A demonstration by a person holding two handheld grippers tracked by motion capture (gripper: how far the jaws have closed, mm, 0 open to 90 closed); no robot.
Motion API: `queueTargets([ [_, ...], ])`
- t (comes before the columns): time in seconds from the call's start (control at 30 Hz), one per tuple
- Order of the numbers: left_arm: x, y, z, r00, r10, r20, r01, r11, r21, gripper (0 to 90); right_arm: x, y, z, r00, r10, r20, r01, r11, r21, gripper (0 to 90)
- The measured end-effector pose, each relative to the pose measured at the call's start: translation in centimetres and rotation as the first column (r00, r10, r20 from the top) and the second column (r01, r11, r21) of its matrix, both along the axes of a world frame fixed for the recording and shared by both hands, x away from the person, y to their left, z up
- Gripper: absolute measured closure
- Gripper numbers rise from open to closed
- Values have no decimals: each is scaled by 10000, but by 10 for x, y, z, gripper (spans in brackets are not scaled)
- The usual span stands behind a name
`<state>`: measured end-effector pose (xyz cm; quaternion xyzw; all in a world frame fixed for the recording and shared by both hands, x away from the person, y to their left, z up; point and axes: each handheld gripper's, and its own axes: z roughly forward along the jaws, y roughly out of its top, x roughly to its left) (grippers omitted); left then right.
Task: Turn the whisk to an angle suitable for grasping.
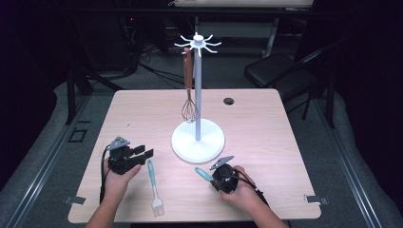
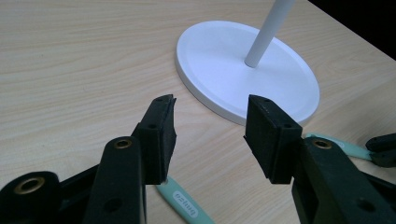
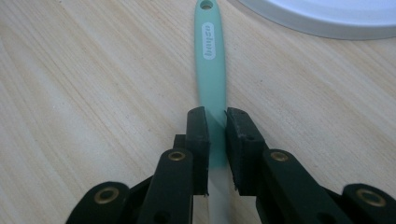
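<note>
Your right gripper (image 3: 215, 122) is clamped on a teal utensil handle (image 3: 211, 70), pads squeezing it from both sides; in the high view that gripper (image 1: 212, 174) sits at 5 o'clock of the stand base (image 1: 197, 137), the handle tip poking out toward 10 o'clock, just short of the base rim. The handle is smooth, flat, with a hang hole and white lettering. Your left gripper (image 2: 210, 133) has its jaws apart, nothing between them, foam-like black pads with rough edges. It rests at 8 o'clock of the base (image 1: 142, 153), with a teal-handled pastry brush (image 1: 154, 187) flat on the desk (image 1: 266, 123) just beside it, bristles near the front edge. The desk is light wood grain, matte, with rounded corners. Open room: the whole right half and the back left are bare; there is a cable hole (image 1: 229, 101) at 1 o'clock of the stand. The white pole (image 1: 197, 90) has a spoked top, and a wooden-handled wire whisk (image 1: 189, 95) hangs there, close to the pole.
</note>
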<state>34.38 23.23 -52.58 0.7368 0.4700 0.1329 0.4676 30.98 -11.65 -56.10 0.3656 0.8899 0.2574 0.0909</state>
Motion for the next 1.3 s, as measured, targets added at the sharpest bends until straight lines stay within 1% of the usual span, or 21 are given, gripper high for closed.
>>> queueTargets([
  [0.2,-1,-1,0,10000,-65,0,65,10000,24,525,-1,0,0,10000,-28,67,28,10000,32,799],
  [0.23,-1,-2,0,10000,-83,-14,83,10000,11,525,-1,-1,0,10000,-7,81,7,10000,-48,799],
  [0.3,-1,-4,1,9999,-156,-26,156,9999,-2,525,-2,-1,-1,9998,-65,172,65,10000,50,800],
  [0.37,-2,-7,1,9997,-239,6,239,9997,-100,524,-2,-2,-2,9998,-145,149,142,9997,211,800],
  [0.47,-3,-12,2,9994,-349,33,350,9992,-181,514,-3,-3,-2,9995,-90,289,84,9997,225,801],
  [0.53,-4,-17,2,9988,-485,15,485,9985,-249,507,-4,-4,-4,9993,-158,348,143,9990,433,802],
  [0.6,-6,-22,2,9980,-628,0,628,9975,-325,500,-4,-6,-5,9989,-148,451,125,9986,511,802],
  [0.63,-6,-24,2,9976,-688,-32,686,9970,-353,498,-5,-7,-4,9988,-57,489,36,9991,433,802],
  [0.67,-7,-27,1,9971,-764,-56,761,9963,-387,495,-6,-7,-6,9983,-71,583,36,9981,611,803],
  [0.73,-8,-34,1,9956,-932,-118,927,9947,-435,492,-6,-8,-6,9980,-8,629,-30,9982,604,803],
  [0.83,-9,-43,-1,9918,-1259,-214,1243,9901,-654,487,-8,-9,-5,9974,73,722,-124,9974,706,804],
  [0.9,-9,-49,-4,9896,-1406,-317,1379,9875,-761,481,-9,-9,-5,9964,79,844,-158,9955,931,806],
  [0.93,-9,-51,-5,9873,-1542,-381,1509,9855,-776,480,-10,-10,-5,9962,87,868,-173,9949,990,807],
  [0.97,-9,-54,-7,9867,-1574,-401,1538,9847,-818,480,-10,-10,-4,9961,117,877,-208,9944,1037,808],
  [1.03,-10,-61,-10,9827,-1779,-511,1731,9811,-865,470,-10,-11,-4,9954,104,952,-219,9924,1212,815],
  [1.07,-10,-64,-11,9814,-1834,-563,1785,9805,-826,468,-12,-12,-2,9947,37,1023,-173,9911,1317,845],
  [1.1,-10,-67,-13,9789,-1948,-622,1893,9783,-847,462,-12,-13,-1,9943,120,1062,-272,9893,1431,863],
  [1.13,-11,-70,-15,9771,-2025,-646,1970,9769,-834,456,-13,-13,1,9943,45,1066,-229,9849,1719,873],
  [1.2,-11,-76,-17,9744,-2130,-718,2073,9751,-789,454,-13,-13,2,9916,19,1290,-221,9876,1556,893],
  [1.23,-11,-77,-18,9734,-2169,-746,2117,9748,-709,454,-12,-13,2,9907,-34,1359,-188,9866,1622,900],
  [1.3,-11,-79,-18,9723,-2218,-731,2167,9736,-717,454,-10,-14,2,9923,-206,1219,2,9863,1651,900],
])
